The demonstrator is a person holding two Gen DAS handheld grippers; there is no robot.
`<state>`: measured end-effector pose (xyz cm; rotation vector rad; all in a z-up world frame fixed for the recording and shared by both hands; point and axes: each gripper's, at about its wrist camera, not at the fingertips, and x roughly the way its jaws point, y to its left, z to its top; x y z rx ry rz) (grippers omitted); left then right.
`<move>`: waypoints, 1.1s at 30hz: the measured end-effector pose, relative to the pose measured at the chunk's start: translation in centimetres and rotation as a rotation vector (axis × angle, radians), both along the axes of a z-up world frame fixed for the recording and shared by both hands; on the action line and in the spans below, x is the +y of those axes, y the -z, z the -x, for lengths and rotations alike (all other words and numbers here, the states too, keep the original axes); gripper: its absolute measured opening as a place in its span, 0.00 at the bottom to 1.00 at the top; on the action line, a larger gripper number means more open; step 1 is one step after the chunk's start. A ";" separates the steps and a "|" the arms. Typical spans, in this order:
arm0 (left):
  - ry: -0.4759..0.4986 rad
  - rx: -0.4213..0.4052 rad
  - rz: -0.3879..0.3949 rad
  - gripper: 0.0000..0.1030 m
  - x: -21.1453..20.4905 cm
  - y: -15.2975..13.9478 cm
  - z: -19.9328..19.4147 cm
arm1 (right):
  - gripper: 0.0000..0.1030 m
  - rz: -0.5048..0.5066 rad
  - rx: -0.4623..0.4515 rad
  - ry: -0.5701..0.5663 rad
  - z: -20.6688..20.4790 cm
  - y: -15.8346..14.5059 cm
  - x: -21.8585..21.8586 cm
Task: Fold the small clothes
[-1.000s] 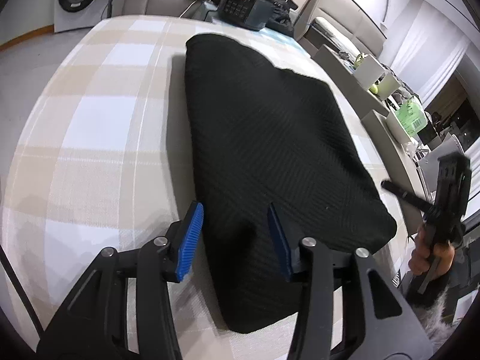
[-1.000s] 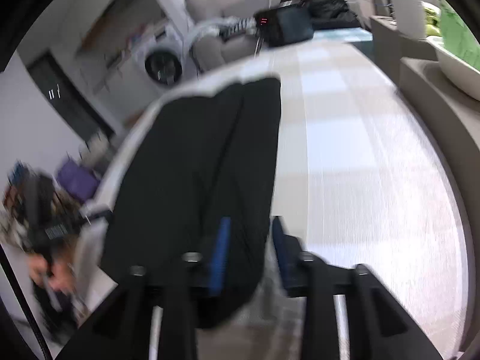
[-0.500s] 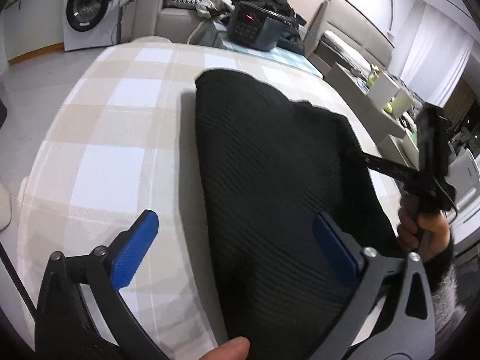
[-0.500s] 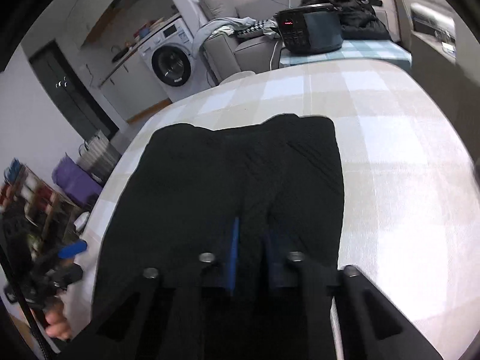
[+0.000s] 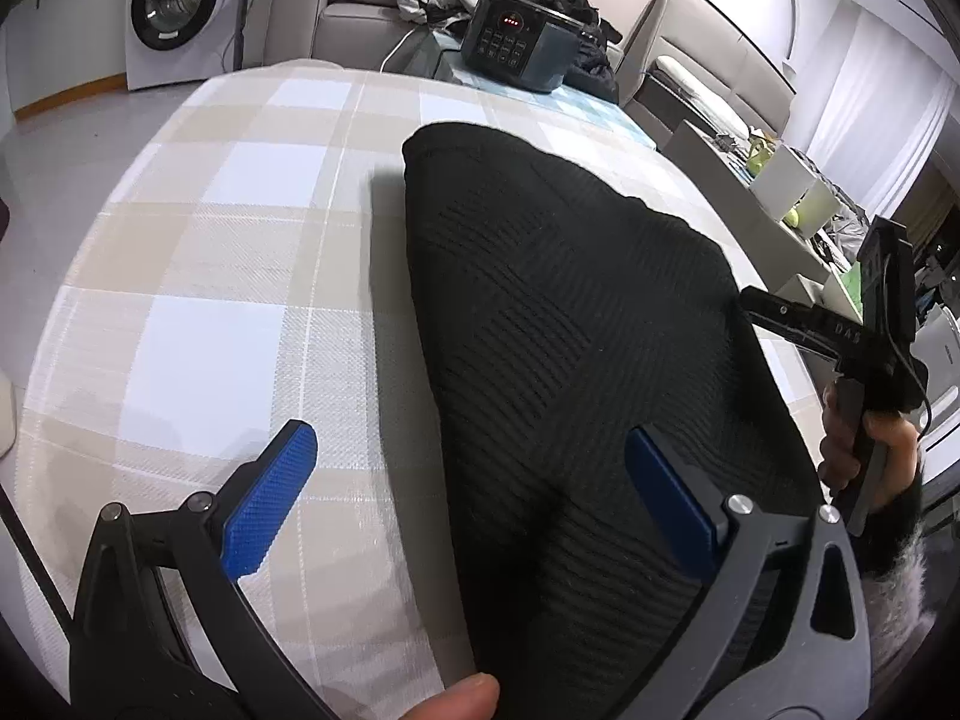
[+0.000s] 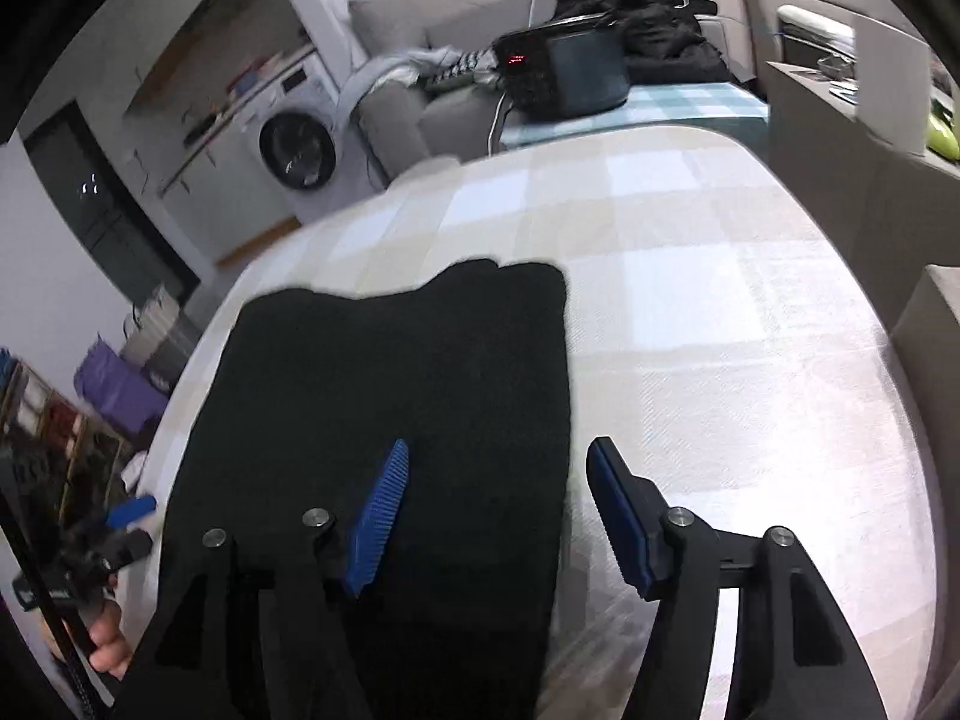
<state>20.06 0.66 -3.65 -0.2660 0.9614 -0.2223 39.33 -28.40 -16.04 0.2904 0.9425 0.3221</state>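
You are working at a table [image 5: 198, 276] covered in a beige and white checked cloth, in a living room.

Nearest to you, your left hand-held gripper [image 5: 474, 501] has its jaws spread wide and holds nothing. Its left blue pad [image 5: 270, 504] hangs over bare cloth, its right pad [image 5: 672, 504] over the black garment [image 5: 570, 324], so the garment's near left edge runs between the two.

Your right hand-held gripper [image 6: 498, 510] is also parted and empty. Its left pad [image 6: 378, 516] sits over the garment [image 6: 390, 396] and its right pad [image 6: 618, 516] over the checked cloth just past the garment's right edge. Whether either tool touches the fabric cannot be told.

The garment lies flat on the table as a folded black knit, stretching away from both tools, with one far corner reaching further than the other.

Beyond the table's far edge stands a dark appliance [image 5: 519, 48] with a red display, on a light blue checked surface. Behind it are a grey sofa [image 5: 354, 30] with heaped clothes and a washing machine [image 5: 174, 0] at far left.
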 end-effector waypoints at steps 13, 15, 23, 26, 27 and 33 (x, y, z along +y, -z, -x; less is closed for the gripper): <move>0.002 0.046 0.013 0.99 -0.4 1.8 -3.3 | 0.11 -0.096 0.047 0.008 -9.0 2.1 1.3; -0.004 0.049 0.016 0.99 -0.3 1.8 -3.6 | 0.05 -0.070 -0.021 -0.006 -8.5 1.0 1.7; -0.029 0.058 0.014 0.99 0.2 2.2 -4.5 | 0.04 0.013 -0.101 -0.021 -9.0 -1.3 1.7; -0.041 0.064 0.014 0.99 0.3 2.1 -4.2 | 0.11 0.051 0.000 0.023 -10.0 1.0 0.6; -0.042 0.060 0.015 0.99 0.4 1.9 -4.0 | 0.19 0.045 -0.006 0.039 -9.5 0.4 0.1; -0.031 0.044 0.024 0.99 0.1 1.0 -1.2 | 0.42 -0.036 0.020 -0.014 -0.3 -2.8 -2.2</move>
